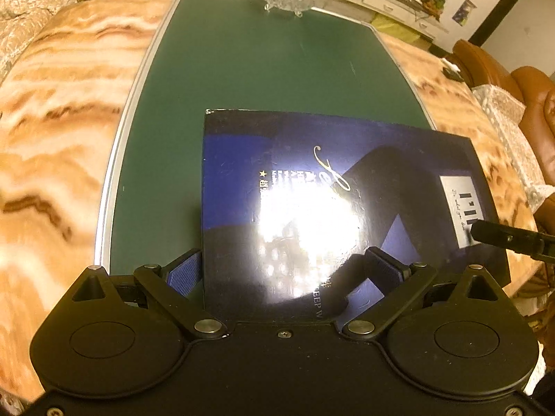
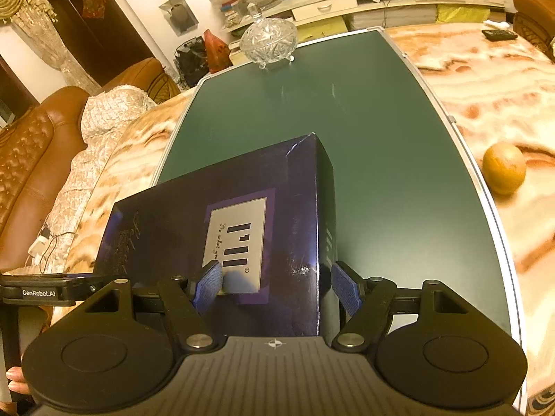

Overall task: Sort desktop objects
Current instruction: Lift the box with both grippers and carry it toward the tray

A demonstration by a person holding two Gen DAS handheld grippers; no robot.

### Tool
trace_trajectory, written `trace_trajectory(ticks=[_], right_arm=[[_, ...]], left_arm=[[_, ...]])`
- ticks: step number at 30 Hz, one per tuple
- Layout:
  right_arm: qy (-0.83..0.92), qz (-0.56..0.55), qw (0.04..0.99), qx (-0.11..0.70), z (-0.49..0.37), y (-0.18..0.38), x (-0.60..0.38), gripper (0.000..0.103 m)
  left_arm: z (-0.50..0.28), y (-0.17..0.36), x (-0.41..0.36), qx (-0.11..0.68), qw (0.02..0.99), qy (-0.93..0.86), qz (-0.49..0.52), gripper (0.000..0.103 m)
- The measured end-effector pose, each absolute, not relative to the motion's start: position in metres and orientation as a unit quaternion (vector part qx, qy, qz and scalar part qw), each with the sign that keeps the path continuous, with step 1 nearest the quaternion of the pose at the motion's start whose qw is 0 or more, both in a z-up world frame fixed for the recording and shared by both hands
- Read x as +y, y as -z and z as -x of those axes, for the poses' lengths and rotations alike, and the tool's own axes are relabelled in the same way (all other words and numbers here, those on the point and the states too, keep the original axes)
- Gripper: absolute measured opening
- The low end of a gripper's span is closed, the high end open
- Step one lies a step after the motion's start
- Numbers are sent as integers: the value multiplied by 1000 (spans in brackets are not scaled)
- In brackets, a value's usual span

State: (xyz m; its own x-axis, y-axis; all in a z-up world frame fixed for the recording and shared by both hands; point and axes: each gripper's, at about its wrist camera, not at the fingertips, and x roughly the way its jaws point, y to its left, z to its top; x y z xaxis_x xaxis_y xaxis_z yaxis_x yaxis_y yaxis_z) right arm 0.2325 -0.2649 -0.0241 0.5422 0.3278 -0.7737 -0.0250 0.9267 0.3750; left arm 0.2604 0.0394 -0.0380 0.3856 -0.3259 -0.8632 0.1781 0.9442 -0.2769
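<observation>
Both the left gripper (image 1: pixel 284 274) and right gripper (image 2: pixel 274 287) straddle the box's (image 2: pixel 215 228) near corners, wide open, gripping nothing; judging by that, closing comes next.

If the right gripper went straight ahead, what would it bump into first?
Probably the dark blue box: the right gripper already straddles its near corner. The glass bowl sits far beyond.

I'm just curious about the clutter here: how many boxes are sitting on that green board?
1. A single dark blue box lies on the near end of the green board, between both grippers. The glass lidded bowl at the far edge is no box.
</observation>
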Motion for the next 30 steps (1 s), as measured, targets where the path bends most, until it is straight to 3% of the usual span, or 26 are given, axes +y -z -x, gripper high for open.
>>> trace_trajectory(ticks=[30], right_arm=[[-97,-173,850,488,-159,45,-272,74]], left_arm=[[-185,46,22,556,818,141,33,99]])
